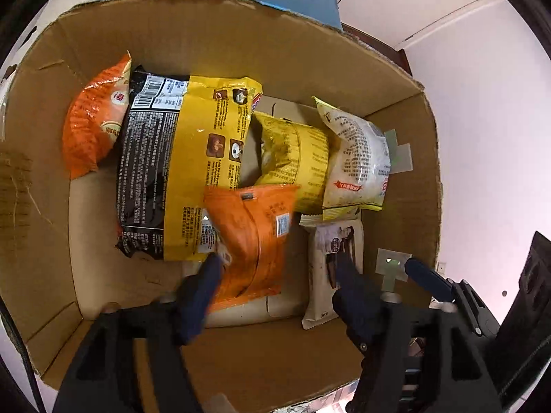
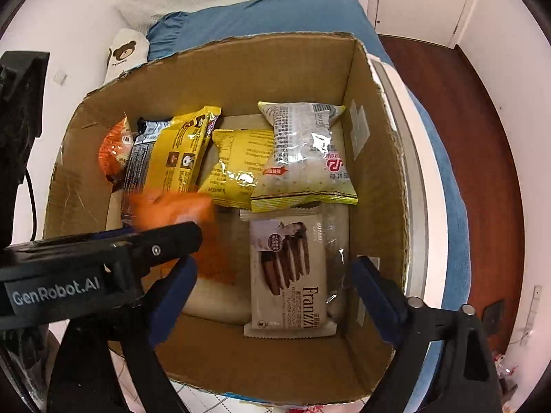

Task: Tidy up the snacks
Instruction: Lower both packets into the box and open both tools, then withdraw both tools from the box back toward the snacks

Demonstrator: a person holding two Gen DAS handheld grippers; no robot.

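Observation:
An open cardboard box (image 1: 241, 38) (image 2: 378, 179) holds several snack packets. In the left wrist view my left gripper (image 1: 279, 272) hangs open inside the box. A blurred orange packet (image 1: 255, 241) (image 2: 206, 251) lies loose between its fingers, beside the left fingertip (image 1: 211, 268). In the right wrist view my right gripper (image 2: 275, 275) is open above a beige Franzzi biscuit pack (image 2: 289, 272) (image 1: 329, 237) that lies flat on the box floor. Its pads stand clear of the pack. The left gripper's black body (image 2: 69, 275) crosses the lower left of that view.
Further back in the box lie a large yellow-and-black bag (image 1: 179, 165), an orange bag (image 1: 93, 127), a yellow packet (image 1: 296, 158) and a white-and-yellow packet (image 1: 358, 161). Blue bedding (image 2: 275, 13) and a bear-print cloth (image 2: 124, 55) lie behind the box. Dark wooden floor (image 2: 465, 103) shows at right.

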